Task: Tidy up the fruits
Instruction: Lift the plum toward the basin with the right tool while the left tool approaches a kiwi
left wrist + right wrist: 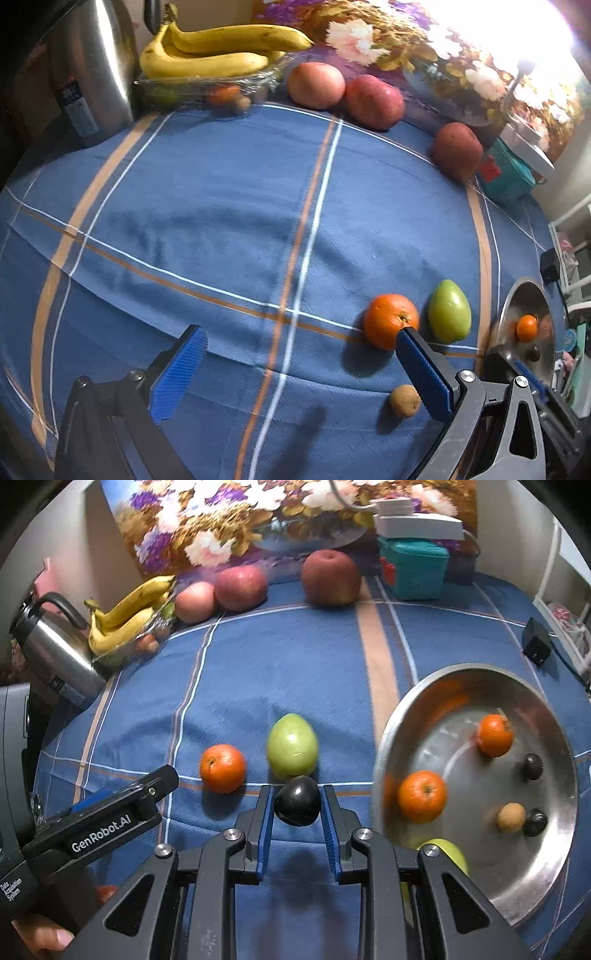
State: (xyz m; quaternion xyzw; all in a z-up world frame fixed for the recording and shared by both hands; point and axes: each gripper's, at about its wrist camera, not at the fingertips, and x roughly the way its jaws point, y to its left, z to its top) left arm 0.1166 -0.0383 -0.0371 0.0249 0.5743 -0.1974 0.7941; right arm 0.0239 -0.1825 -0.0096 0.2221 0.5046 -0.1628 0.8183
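Blue checked cloth (pixel 295 672) with tan and white stripes covers the surface, and a floral picture (pixel 229 520) stands at the back. Landmark: the steel bowl (pixel 554 849) at the right. Inside it lie two oranges (pixel 422 795), a small tan fruit (pixel 511 816), two small dark fruits (pixel 533 766) and part of a green fruit (pixel 452 851) by its near rim. Left of the bowl, the right tongs (pixel 297 805) are closed on a dark plum (pixel 297 800), their blue pads pressing both sides of it. Just beyond the plum sits a green fruit (pixel 291 746), with an orange (pixel 222 768) further left of the bowl. Another small tan fruit (pixel 404 400) lies on the cloth nearer than that orange. The left tongs (pixel 301 363) stand wide open with nothing between them; their side reads "GenRobot.AI", and small print on the handle seems to read "Data Acquisition System". A hand (pixel 40 936) grips that handle. Far from the bowl, at the back, three red apples (pixel 330 578) line the cloth edge, bananas (pixel 129 613) rest on a clear tray, and a steel kettle (pixel 55 650) stands at the far left; its label is unreadable. A teal box (pixel 413 568) sits behind the bowl.
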